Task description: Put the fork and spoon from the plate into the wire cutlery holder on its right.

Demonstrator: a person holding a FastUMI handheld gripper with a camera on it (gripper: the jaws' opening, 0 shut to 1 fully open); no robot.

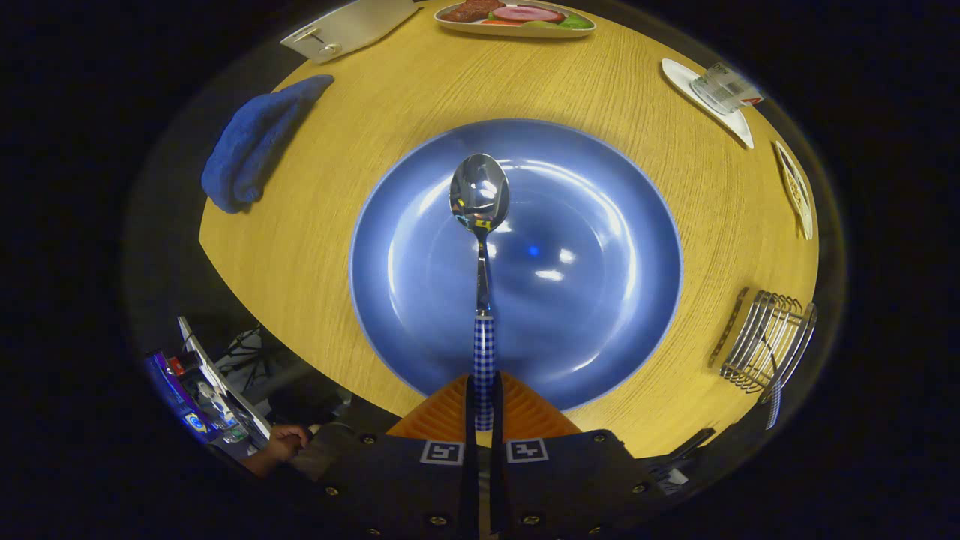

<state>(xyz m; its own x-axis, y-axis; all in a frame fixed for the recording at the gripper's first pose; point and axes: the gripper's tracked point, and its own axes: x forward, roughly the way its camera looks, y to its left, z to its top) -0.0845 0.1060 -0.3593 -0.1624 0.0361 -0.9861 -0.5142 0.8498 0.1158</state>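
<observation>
One steel spoon with a blue-checked handle (480,247), one round blue plate (600,300), one wire cutlery holder (769,341). Orange-fingered gripper (484,409) clamped the handle; bowl projected ahead over the plate.

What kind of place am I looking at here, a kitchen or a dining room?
Probably a staged dining table: a blue plate on a wooden table, a food platter beyond, a wire cutlery holder. The gripper holds a spoon by its checked handle.
</observation>
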